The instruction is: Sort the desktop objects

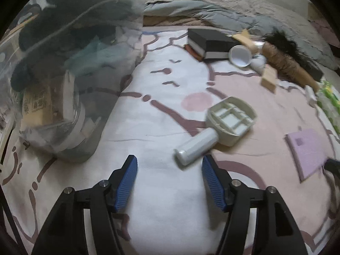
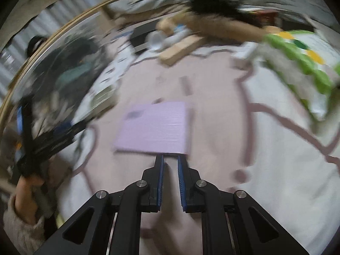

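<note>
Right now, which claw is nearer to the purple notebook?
Right. The right claw has its tips at the near edge of the purple notebook; the left claw stands apart, over the blanket by the cream brush.

Pink-and-white printed bedsheet (image 1: pixel 170 127) covers the surface. Rumpled grey quilt (image 1: pixel 212 10) bunched along the far edge. Curved wooden rim (image 2: pixel 63 27) at left.

left gripper (image 1: pixel 169 162): jaws apart, empty | white brush (image 1: pixel 218 127): centre right | clear bag (image 1: pixel 63 74): upper left
</note>
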